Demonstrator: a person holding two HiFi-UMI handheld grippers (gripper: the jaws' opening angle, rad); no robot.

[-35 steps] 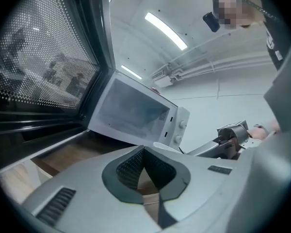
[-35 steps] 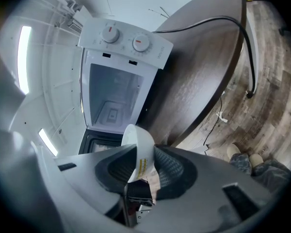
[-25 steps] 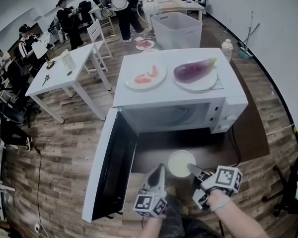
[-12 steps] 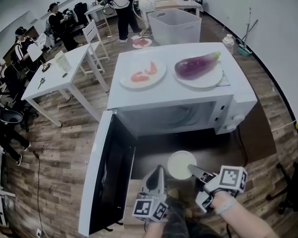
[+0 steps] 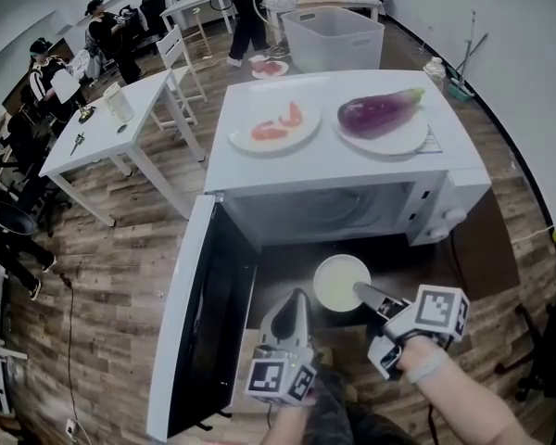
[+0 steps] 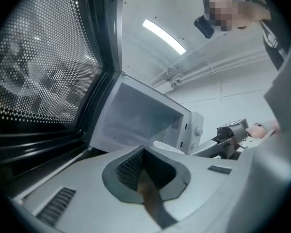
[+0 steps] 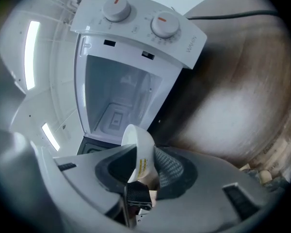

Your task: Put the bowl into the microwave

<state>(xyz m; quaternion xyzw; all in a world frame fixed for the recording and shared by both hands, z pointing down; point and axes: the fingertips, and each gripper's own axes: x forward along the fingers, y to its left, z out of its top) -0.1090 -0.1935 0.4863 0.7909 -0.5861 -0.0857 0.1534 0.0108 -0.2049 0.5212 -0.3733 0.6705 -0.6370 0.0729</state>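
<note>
Right gripper: clamped on rim of bowl | left gripper: jaws together, empty | change: bowl has come a little nearer the open microwave, now at 6 o'clock of its cavity | task: insertion seems close, not done
</note>
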